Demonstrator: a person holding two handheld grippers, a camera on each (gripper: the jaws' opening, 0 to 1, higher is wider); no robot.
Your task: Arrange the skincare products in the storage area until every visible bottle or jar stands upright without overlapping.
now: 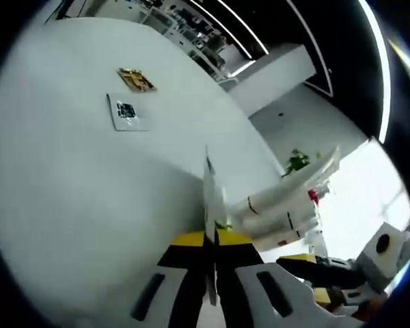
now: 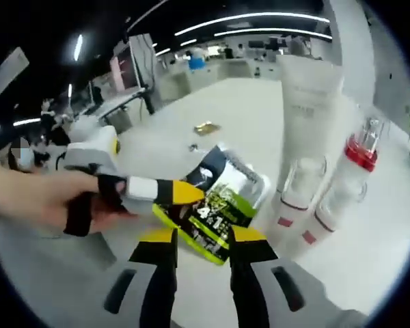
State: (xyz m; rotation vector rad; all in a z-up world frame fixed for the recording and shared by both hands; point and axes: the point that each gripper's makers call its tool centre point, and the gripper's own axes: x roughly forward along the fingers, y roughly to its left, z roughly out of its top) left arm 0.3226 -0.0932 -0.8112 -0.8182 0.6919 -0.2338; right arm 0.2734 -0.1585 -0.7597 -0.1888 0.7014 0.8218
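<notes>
So the left tool has its jaws clamped on the edge of a flat green-and-black sachet with white print, holding it tilted up off the white worktop. In the left gripper view that same sachet shows edge-on as a thin strip between the closed jaws. The right tool hangs just in front of the sachet with its jaws parted, holding nothing.

Looks like we're mid-step on the sachet: I'd guess the next move is setting it down clear of the bottles without knocking them.

Count: one tall white squeeze tube standing on its cap, three clear-capped pump bottles upright beside it, one with a red collar. One sachet. Further back, a small gold wrapper and a white card.
</notes>
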